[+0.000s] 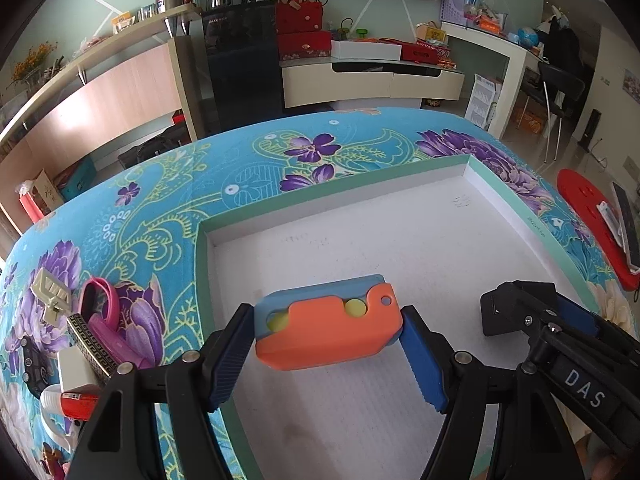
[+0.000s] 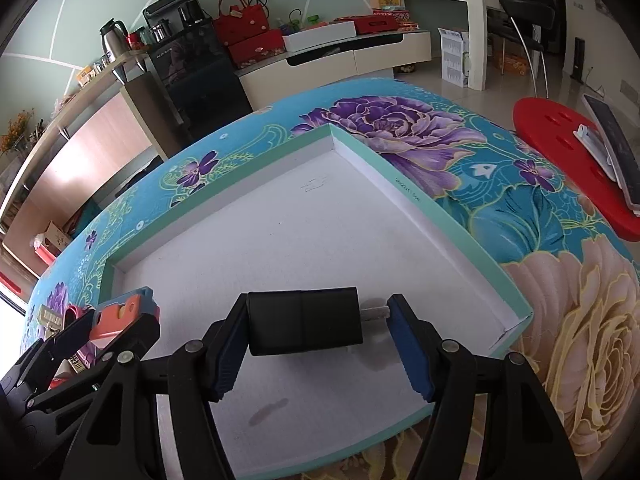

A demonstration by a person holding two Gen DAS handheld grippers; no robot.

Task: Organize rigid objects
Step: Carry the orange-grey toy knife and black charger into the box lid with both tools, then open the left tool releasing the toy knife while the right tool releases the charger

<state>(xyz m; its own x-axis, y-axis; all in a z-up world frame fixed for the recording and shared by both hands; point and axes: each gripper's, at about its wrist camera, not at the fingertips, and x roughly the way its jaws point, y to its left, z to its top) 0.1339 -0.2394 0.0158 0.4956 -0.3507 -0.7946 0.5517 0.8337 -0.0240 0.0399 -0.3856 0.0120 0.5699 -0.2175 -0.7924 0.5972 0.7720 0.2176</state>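
On the worktop (image 1: 240,184), covered with a blue flowered cloth, there is one shallow box (image 1: 400,184) with a mint-green rim and a white floor. At the far left, outside the box, lies one small heap of loose things: one beige clip (image 1: 51,294), one pink strap piece (image 1: 105,312), one patterned flat box (image 1: 91,346), one dark toy car (image 1: 34,364) and one red-and-white tube (image 1: 70,402). They lie close together, some touching.

The left claw (image 1: 327,354) is closed on one orange and blue toy block (image 1: 326,330), with one blue pad pressing on each end. The block hangs just inside the left wall of the box, above the white floor.

Further right, the right claw (image 2: 316,340) has hold of one black plug adapter (image 2: 304,320). Its left pad presses the black body and its right pad touches the metal prongs (image 2: 374,314). The adapter is above the near middle of the box floor.

The two claws stand side by side, near but apart. The box floor in front of them is bare up to the far wall and the right wall, so the room is wide there. One faint stain (image 2: 268,410) marks the near floor.
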